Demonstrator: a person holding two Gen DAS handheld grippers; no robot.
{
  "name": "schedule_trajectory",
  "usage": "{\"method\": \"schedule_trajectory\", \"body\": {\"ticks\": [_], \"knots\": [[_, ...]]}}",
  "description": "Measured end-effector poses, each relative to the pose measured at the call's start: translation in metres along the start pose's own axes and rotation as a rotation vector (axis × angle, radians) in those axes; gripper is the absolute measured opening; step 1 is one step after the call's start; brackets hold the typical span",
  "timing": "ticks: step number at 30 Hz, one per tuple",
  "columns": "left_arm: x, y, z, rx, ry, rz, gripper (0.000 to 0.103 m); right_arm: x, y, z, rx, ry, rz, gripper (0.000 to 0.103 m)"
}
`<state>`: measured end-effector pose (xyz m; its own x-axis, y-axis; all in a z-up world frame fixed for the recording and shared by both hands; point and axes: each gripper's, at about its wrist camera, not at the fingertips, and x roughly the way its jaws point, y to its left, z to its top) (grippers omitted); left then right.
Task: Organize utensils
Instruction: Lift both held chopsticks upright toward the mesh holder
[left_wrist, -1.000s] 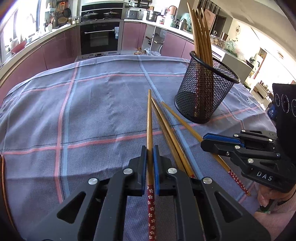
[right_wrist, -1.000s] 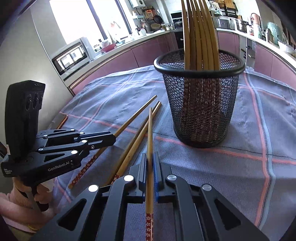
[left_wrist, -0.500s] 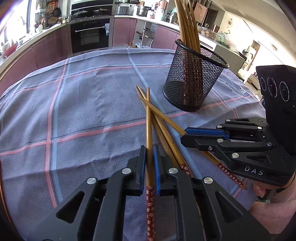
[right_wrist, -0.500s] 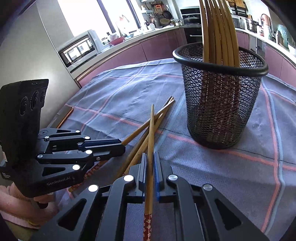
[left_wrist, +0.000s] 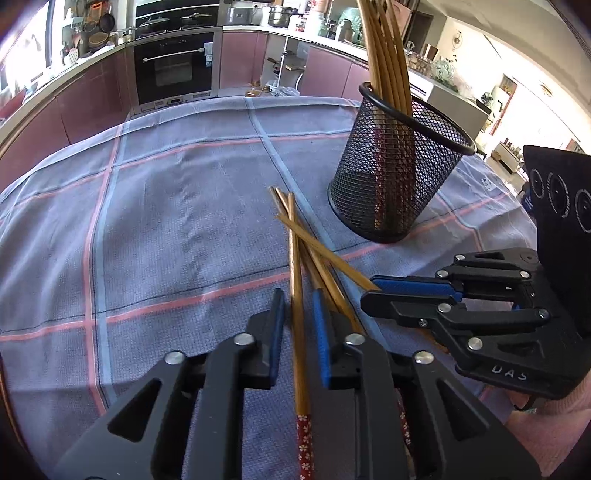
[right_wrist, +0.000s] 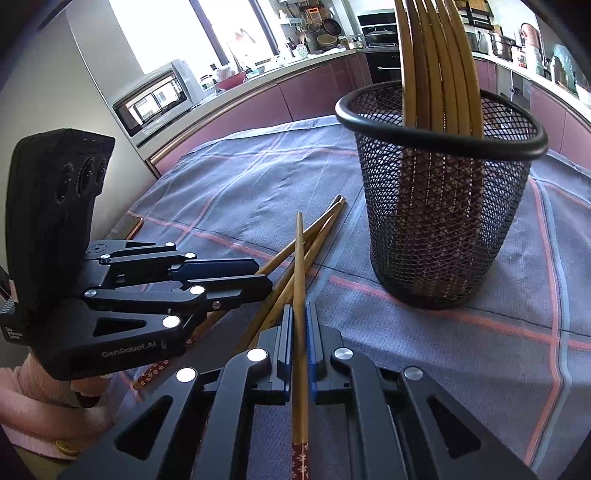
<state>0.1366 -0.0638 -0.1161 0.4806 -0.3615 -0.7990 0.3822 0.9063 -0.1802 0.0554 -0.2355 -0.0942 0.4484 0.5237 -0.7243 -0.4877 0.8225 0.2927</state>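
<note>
On a surface spread with a woven grey-blue cloth (left_wrist: 166, 221) crossed by pink and pale blue stripes, the work sits in a sunlit kitchen. Mauve cabinets curve round it, with a black built-in oven (left_wrist: 173, 70) at 11 o'clock in the left view and a steel microwave (right_wrist: 151, 99) by the window at 10 o'clock in the right view.

A round black wire-mesh cup (left_wrist: 391, 177) stands upright on the cloth at 1 o'clock from the left gripper (left_wrist: 297, 295). Its standing chopsticks (left_wrist: 388, 55) are slim, smooth bamboo, fanning above the rim.

The left gripper's blue-padded fingers have just been closing and are clamped on a bamboo chopstick (left_wrist: 294, 251) with a red flowered handle end. The right gripper (right_wrist: 299, 308) has its fingers together on a second chopstick (right_wrist: 300, 254) of the same kind. Both sticks point toward 12 o'clock in their own views and cross over two loose chopsticks (left_wrist: 332, 288) lying on the cloth just short of the cup. The grippers sit close side by side, and a pink sleeve (right_wrist: 33, 398) shows behind the left one.
</note>
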Motion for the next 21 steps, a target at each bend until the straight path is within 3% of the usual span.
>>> {"method": "schedule_trajectory", "body": {"ticks": [6, 21], "knots": [[-0.006, 0.003, 0.000, -0.028, -0.026, -0.012, 0.008, -0.020, 0.008, 0.002, -0.033, -0.055, 0.016, 0.006], [-0.078, -0.005, 0.005, -0.015, -0.165, -0.111, 0.008, -0.075, 0.003, 0.012, -0.026, -0.220, 0.008, 0.006]]}}
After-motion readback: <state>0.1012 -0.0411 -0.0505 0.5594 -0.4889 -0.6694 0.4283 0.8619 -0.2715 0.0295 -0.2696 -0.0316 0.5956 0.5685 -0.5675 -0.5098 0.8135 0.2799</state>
